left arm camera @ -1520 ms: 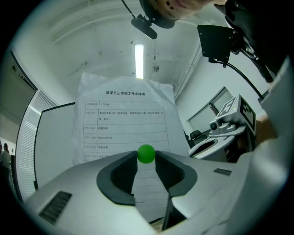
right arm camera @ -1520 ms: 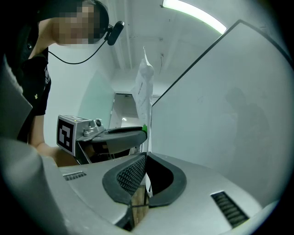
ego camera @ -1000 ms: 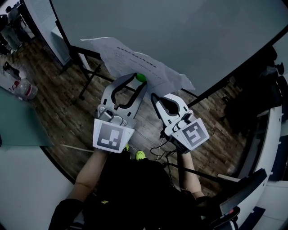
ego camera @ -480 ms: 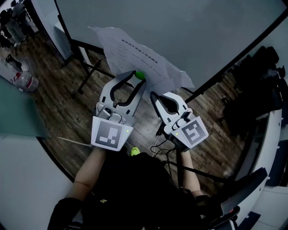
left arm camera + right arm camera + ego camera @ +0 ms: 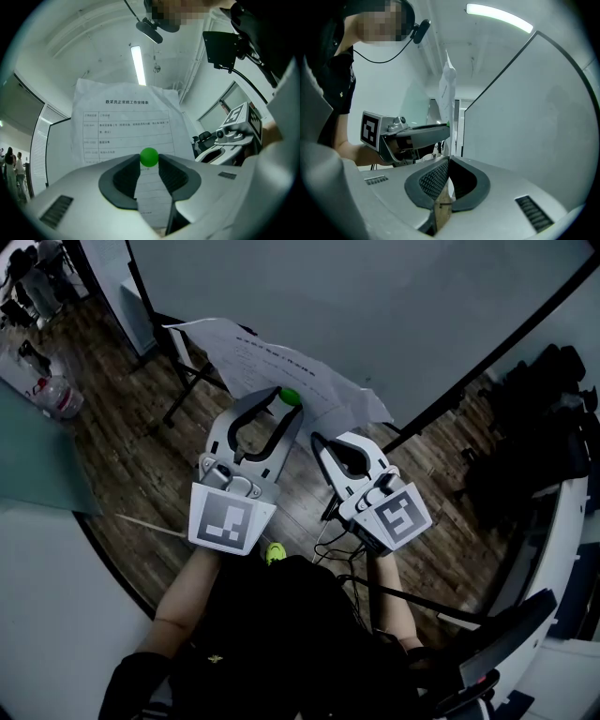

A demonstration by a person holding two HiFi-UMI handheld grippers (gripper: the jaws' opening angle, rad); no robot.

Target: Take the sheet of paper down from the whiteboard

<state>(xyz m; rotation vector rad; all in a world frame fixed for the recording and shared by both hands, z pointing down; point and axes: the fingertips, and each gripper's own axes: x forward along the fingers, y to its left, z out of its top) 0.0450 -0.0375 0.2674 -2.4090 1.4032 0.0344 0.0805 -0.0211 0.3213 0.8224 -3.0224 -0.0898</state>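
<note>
The printed sheet of paper (image 5: 272, 367) is off the whiteboard (image 5: 394, 296) and hangs in the air in front of it. My right gripper (image 5: 317, 440) is shut on the sheet's lower edge; in the right gripper view the paper (image 5: 447, 89) rises edge-on from the closed jaws (image 5: 448, 160). My left gripper (image 5: 289, 404) is shut on a small green magnet (image 5: 290, 397) at its tips. In the left gripper view the magnet (image 5: 149, 157) sits in front of the sheet (image 5: 126, 124), with the right gripper (image 5: 225, 140) to the right.
The whiteboard's stand legs (image 5: 183, 381) rest on the wood floor. A plastic bottle (image 5: 61, 399) lies at far left beside a teal surface (image 5: 28, 465). Cables (image 5: 333, 540) trail by the person's feet. Dark bags (image 5: 544, 418) are at right.
Both grippers have travelled together with the sheet and the magnet; the floor and bottle have slid up the picture. Both holds are unchanged.
</note>
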